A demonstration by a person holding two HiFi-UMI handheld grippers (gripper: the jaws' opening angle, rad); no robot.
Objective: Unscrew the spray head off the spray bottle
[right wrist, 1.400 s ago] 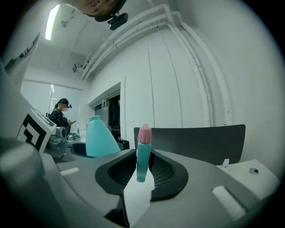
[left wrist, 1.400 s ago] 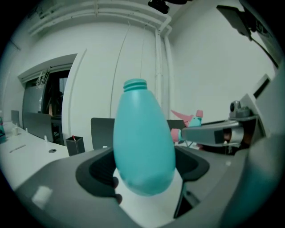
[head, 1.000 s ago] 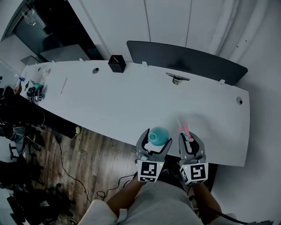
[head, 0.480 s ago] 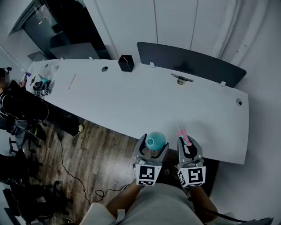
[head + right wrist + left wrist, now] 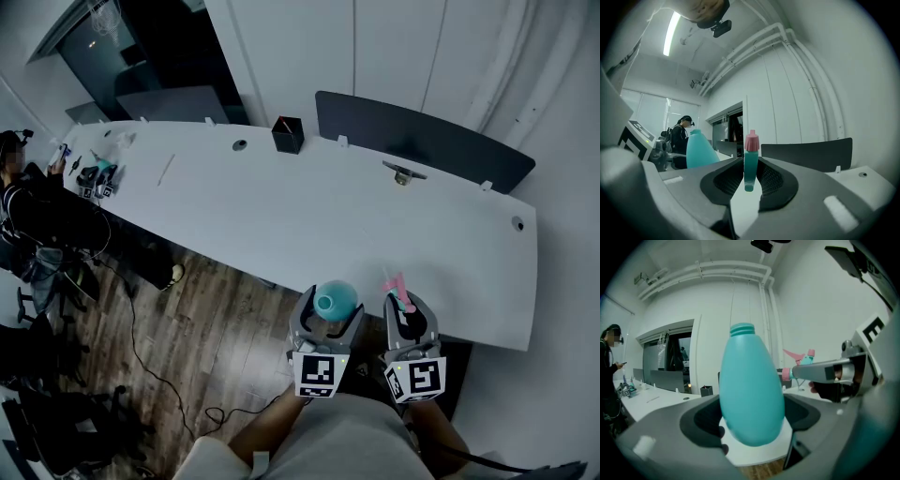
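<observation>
Left gripper [image 5: 330,317]: jaws clamped on teal spray bottle [image 5: 751,390], upright, with bare threaded neck on top. Right gripper [image 5: 405,314]: jaws pinching detached spray head [image 5: 750,161], teal body, pink tip, likely nozzle. Head just right of bottle, not touching. Both over near edge of white table [image 5: 281,216].
</observation>
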